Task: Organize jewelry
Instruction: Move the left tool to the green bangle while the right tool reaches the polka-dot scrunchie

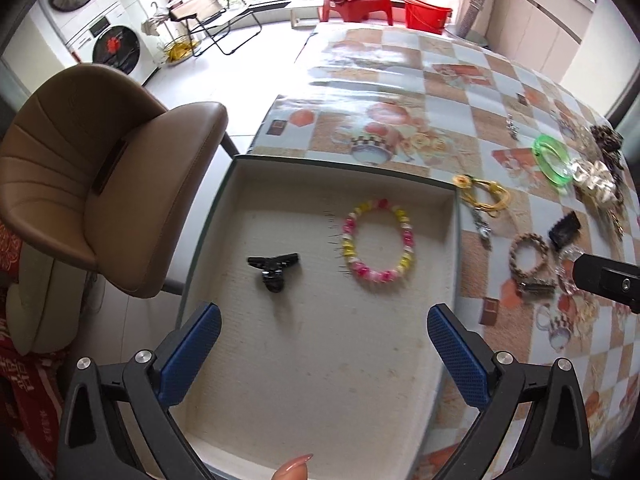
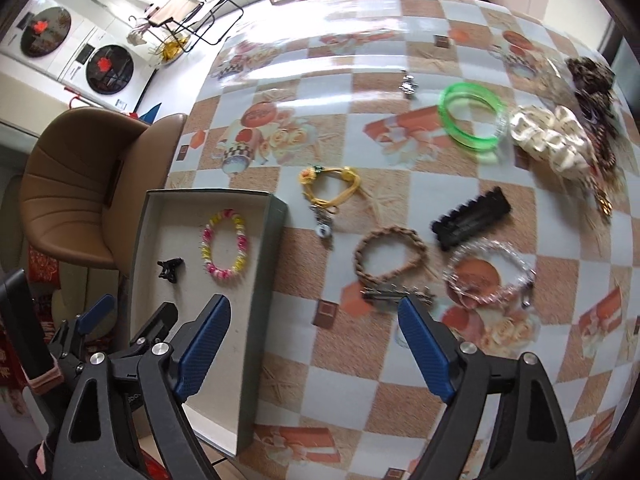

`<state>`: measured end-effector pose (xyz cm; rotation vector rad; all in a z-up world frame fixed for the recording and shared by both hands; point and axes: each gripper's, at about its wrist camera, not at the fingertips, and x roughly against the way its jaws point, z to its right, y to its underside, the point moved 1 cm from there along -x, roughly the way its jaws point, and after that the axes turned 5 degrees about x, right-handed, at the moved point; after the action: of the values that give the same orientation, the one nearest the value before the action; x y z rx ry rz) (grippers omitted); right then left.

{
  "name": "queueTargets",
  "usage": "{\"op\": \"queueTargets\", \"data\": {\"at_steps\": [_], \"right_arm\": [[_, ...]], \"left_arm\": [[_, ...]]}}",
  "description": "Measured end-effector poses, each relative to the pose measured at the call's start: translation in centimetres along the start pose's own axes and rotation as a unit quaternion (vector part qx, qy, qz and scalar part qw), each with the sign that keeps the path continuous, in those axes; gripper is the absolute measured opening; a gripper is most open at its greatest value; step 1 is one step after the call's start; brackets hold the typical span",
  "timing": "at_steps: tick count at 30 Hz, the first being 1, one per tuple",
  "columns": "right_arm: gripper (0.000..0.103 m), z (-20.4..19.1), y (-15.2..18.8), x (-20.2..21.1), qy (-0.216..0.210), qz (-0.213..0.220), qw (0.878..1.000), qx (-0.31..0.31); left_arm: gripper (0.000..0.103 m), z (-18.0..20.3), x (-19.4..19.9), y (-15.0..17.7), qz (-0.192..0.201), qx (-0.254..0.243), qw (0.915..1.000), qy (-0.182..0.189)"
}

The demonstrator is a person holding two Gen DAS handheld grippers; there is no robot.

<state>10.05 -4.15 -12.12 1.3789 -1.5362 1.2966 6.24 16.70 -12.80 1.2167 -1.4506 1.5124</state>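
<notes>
A shallow open box (image 1: 457, 240) (image 2: 276, 240) sits at the table's near left corner. In it lie a pink and yellow bead bracelet (image 1: 378, 240) (image 2: 225, 246) and a small black hair claw (image 1: 273, 267) (image 2: 170, 269). My left gripper (image 1: 324, 322) is open and empty above the box's near part. My right gripper (image 2: 314, 316) is open and empty above the table just right of the box. In front of it lie a metal hair clip (image 2: 396, 294), a brown braided bracelet (image 2: 390, 256) and a clear bead bracelet (image 2: 490, 276).
On the checked tablecloth (image 2: 360, 360) also lie a yellow cord bracelet (image 2: 330, 186), a black comb clip (image 2: 472, 218), a green bangle (image 2: 472, 116), a cream scrunchie (image 2: 552, 140) and a leopard scrunchie (image 2: 592, 80). A brown chair (image 1: 100, 184) stands left of the table.
</notes>
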Motion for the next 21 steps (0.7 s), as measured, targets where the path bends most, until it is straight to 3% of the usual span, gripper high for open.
{"op": "queueTargets", "data": {"at_steps": [12, 21], "right_arm": [[0.088, 7.6, 3.5, 4.1, 0.013, 0.035, 0.997, -0.064], [0.088, 13.0, 5.2, 4.8, 0.033, -0.003, 0.995, -0.098]], "left_arm": [[0.103, 6.9, 2.3, 0.7, -0.001, -0.042, 0.9988, 0.025], [0.103, 11.0, 1.6, 0.7, -0.030, -0.052, 0.9965, 0.059]]}}
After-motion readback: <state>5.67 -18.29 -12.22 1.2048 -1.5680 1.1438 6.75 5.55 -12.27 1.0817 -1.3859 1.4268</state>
